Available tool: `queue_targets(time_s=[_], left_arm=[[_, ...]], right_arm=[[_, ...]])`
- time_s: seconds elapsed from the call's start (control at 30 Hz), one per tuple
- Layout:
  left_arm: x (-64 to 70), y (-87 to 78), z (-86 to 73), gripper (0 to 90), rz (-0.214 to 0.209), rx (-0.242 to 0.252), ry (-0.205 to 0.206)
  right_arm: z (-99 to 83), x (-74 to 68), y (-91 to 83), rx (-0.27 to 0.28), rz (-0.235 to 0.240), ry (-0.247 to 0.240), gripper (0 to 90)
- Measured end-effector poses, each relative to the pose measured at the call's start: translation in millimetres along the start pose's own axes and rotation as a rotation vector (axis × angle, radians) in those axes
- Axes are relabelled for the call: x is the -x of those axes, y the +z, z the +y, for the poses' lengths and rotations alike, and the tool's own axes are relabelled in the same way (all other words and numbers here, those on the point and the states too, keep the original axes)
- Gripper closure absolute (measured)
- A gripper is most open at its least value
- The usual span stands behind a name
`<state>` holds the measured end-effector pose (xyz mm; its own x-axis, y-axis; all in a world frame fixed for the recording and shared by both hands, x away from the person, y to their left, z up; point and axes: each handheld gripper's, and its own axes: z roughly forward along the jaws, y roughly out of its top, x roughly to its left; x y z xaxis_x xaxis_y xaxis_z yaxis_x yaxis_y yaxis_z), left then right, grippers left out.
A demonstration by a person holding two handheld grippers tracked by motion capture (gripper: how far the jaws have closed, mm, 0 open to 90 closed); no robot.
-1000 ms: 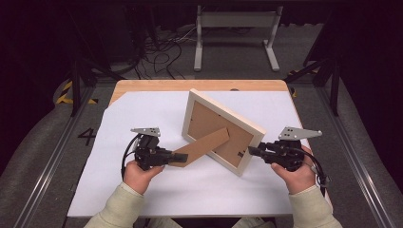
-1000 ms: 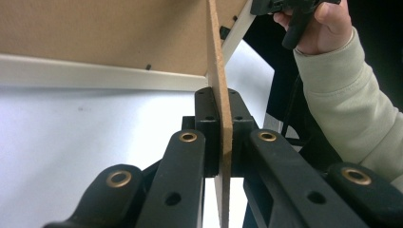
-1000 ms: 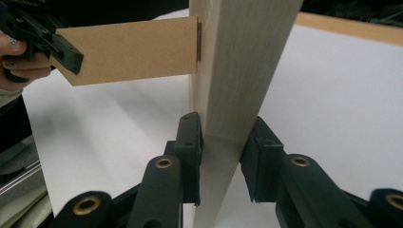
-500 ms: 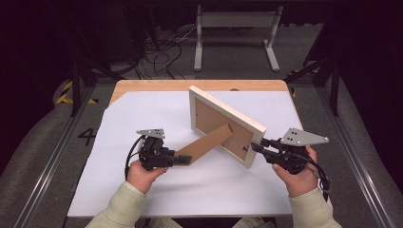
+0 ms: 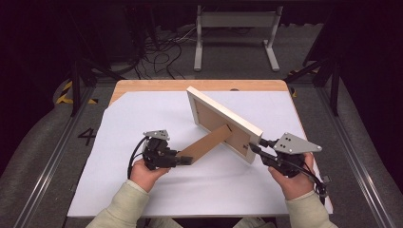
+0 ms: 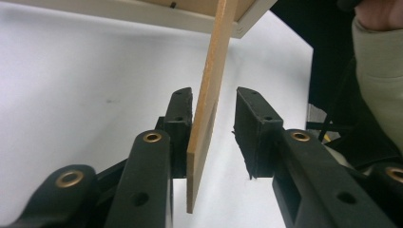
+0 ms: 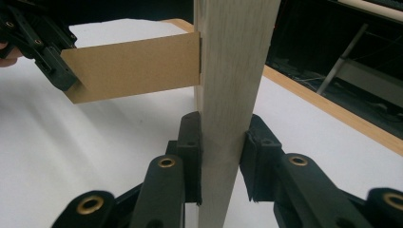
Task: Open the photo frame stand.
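A pale wooden picture frame (image 5: 223, 124) stands on edge, back toward me, slanting across the white table cover (image 5: 142, 118). Its brown easel leg (image 5: 206, 145) swings out toward the left. My left gripper (image 5: 187, 160) straddles the tip of that leg (image 6: 209, 95). In the left gripper view (image 6: 214, 102) the leg touches one finger (image 6: 180, 118), and a gap shows at the other. My right gripper (image 5: 254, 147) is shut on the frame's near corner. In the right gripper view (image 7: 224, 122) both pads press the frame's edge (image 7: 233, 57).
The wooden table edge (image 5: 199, 85) runs along the back of the cover. Beyond it on the floor are cables (image 5: 166, 45) and a white metal stand (image 5: 235, 21). Bare cover lies to the far left and in front of the hands.
The frame has tipped up from leaning back to nearly upright, and its near corner shifted slightly right with my right gripper. The left gripper has stayed at the easel leg's tip.
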<state>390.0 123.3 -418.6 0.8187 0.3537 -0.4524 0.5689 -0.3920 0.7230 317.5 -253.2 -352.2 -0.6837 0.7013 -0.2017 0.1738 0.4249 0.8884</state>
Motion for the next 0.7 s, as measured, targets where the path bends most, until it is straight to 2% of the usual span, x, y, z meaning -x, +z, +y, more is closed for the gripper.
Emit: queue_targets(time_s=[0.13,0.2,0.4,0.7], left_arm=[[-8.0,4.8,-4.6,66.5,0.008,-0.007,0.009],[-10.7,7.1,-6.7,64.6,0.003,-0.013,0.0],[-14.5,9.9,-8.6,59.3,0.031,-0.024,0.001],[-18.3,11.5,-11.8,54.9,0.041,-0.036,0.012]], right_arm=[[-1.1,-2.5,2.9,-0.022,-0.001,-0.021,71.6],[-1.7,-3.6,4.4,-0.03,0.0,-0.031,71.6],[-4.7,-5.5,6.5,-0.036,0.005,-0.058,71.8],[-11.8,-10.5,10.7,-0.057,-0.001,-0.107,71.7]])
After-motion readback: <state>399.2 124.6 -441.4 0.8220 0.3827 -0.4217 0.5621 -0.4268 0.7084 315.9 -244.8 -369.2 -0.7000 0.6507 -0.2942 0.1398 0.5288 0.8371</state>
